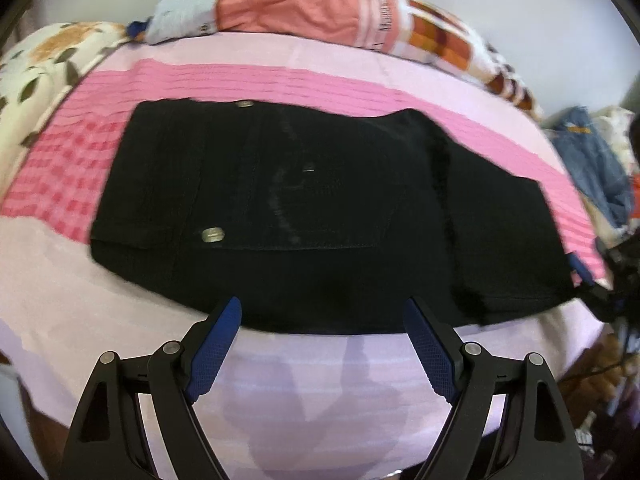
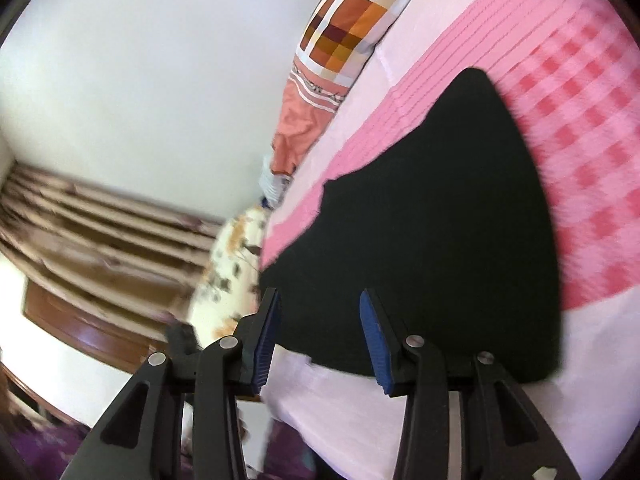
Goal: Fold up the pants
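In the left wrist view, one pair of black pants (image 1: 320, 208) lies folded across the middle of the pink bedspread (image 1: 240, 84), two metal buttons showing, and the left gripper (image 1: 322, 344) hovers at the near edge, spread wide and empty, so a fold looks just laid. In the right wrist view, the right gripper (image 2: 318, 336) stands partly parted with nothing between its fingers, near the pants' near end; the next move probably calls for pinching that end and carrying it over.

My pants (image 1: 304, 208) are plain black, with two dull metal buttons (image 1: 213, 235). Under them the bed sheet (image 1: 320, 384) is pale lilac, crossed by a pink band (image 1: 248, 80) — fine stripes turning to pink-and-red checks. The pillow (image 2: 340, 36) shows orange, brown and maroon squares on white; beside it, salmon cloth (image 1: 292, 8). My gripper pads (image 1: 430, 352) — blue on black.
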Available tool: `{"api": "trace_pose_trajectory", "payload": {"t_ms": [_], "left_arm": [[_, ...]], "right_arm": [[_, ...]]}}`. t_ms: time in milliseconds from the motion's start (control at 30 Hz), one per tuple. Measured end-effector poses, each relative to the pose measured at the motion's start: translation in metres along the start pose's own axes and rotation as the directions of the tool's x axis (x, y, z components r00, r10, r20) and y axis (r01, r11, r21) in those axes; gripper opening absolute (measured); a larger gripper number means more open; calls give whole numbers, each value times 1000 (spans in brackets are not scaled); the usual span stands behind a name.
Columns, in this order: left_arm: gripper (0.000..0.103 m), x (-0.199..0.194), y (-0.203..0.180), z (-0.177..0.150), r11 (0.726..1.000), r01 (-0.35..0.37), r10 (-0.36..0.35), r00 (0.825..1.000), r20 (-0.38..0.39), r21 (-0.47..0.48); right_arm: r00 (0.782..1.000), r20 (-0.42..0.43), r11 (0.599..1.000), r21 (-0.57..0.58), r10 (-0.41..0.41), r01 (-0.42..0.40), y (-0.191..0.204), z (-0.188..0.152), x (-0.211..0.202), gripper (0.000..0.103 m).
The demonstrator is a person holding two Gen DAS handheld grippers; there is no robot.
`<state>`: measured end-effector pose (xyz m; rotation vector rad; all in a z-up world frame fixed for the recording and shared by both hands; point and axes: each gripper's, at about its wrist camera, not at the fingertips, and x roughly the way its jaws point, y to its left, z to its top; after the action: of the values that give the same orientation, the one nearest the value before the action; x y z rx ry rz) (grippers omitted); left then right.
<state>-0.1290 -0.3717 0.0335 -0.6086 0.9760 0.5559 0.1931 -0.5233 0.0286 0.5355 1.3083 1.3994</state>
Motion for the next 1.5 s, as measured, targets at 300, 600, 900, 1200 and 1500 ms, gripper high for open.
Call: {"api": "trace_pose_trajectory", "payload": {"t_ms": [300,600,900,1200,1500], "left_arm": [[83,19,-35,24,899,436,-438,894,-96,-47],[78,67,-82,68,902,431,-424,868,-258,-33],[58,103,-110,81,910,413,-388,871,-301,24],[6,110,-99,80,919,394,-376,895,-240,32],[6,91,-117,87,930,348,-331,933,-140,122]], "right_arm": [[1000,-18,1000,19,4,-3,-16,-10,-4,42],[999,2,998,52,47,-47,-17,-6,-10,53],[997,16,992,102,74,-75,-23,-3,-10,59],[997,23,988,128,79,-81,-27,-1,-10,64],[997,22,981,176,73,-75,-35,-6,-8,73]]}}
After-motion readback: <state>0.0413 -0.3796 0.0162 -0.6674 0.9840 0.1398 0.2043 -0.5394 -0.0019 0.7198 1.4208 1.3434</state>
